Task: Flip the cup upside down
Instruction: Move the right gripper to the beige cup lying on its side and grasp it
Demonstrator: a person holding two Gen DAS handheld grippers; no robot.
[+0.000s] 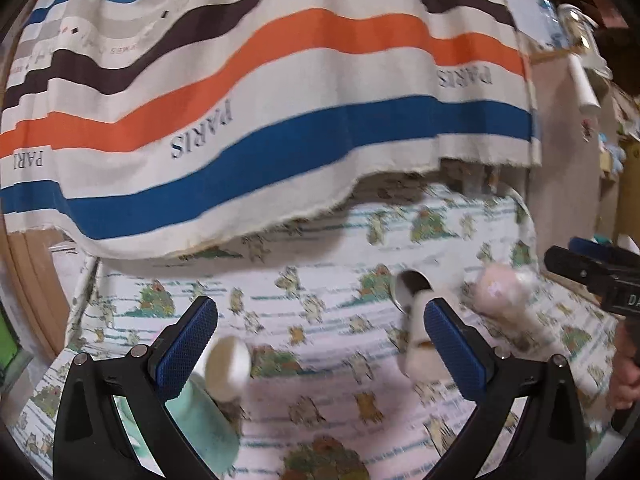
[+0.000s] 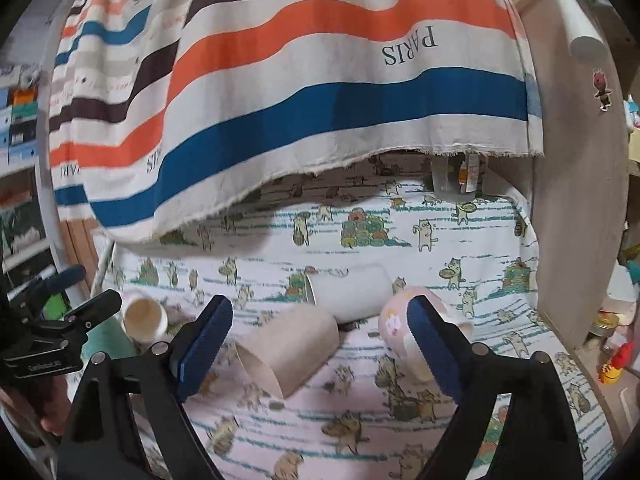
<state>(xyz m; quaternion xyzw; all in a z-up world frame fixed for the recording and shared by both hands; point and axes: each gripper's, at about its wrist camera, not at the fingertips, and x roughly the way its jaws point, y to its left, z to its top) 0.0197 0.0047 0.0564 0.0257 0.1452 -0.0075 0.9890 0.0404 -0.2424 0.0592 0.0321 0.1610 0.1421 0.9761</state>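
Both the left gripper (image 1: 320,344) and right gripper (image 2: 320,344) have jaws spread, holding nothing. At the right view's centre, 3 cups lie tipped: beige (image 2: 288,350), white (image 2: 352,290), pink (image 2: 394,330).

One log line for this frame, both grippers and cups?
left gripper open | right gripper open | beige cup on side | white cup on side

A lived-in home room is shown, not a lab or shop. A surface is covered by a cartoon-cat printed cloth (image 2: 440,240), and a striped fabric printed "PARIS" (image 2: 320,80) is draped behind it at the far side. Cluttered shelves (image 2: 20,128) are seen on the far left, and small toys and jars (image 2: 612,352) are crowded at the right.
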